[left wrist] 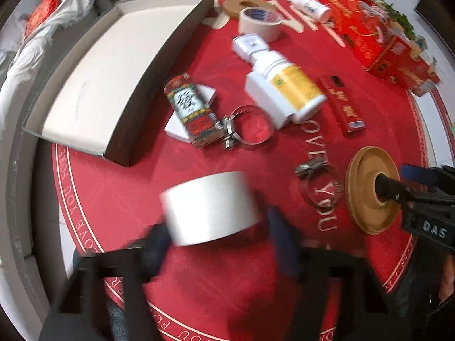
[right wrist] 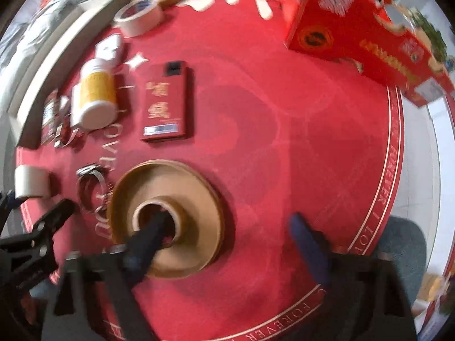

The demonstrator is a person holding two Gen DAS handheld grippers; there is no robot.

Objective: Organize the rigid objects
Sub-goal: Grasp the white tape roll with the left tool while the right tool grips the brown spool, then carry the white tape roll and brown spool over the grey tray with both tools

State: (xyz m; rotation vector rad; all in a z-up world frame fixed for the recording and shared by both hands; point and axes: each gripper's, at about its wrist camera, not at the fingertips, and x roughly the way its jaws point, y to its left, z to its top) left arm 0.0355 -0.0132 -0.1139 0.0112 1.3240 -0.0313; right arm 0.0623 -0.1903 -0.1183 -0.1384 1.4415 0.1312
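Observation:
A white tape roll (left wrist: 210, 207) stands on its edge on the red mat (left wrist: 199, 170), blurred, between the fingers of my left gripper (left wrist: 216, 221). The left pad touches one flat side and a thin gap shows at the right pad. My right gripper (right wrist: 227, 218) points down over a brown paper-tape disc (right wrist: 196, 207). Its left finger (right wrist: 148, 236) is in the disc's centre hole and its right finger (right wrist: 307, 241) stands off the rim over bare mat. The left wrist view shows the same disc (left wrist: 364, 199) and the right gripper (left wrist: 394, 176) at its right edge.
An open grey box with a white inside (left wrist: 93, 65) lies at the left. On the mat are a yellow-labelled white bottle (left wrist: 290, 85), a flat red pack (right wrist: 165, 105), a patterned carton (left wrist: 193, 110), two hose clamps (left wrist: 250, 125) (left wrist: 318, 182) and a masking-tape roll (left wrist: 258, 22). Red gift boxes (right wrist: 355, 34) line the far right.

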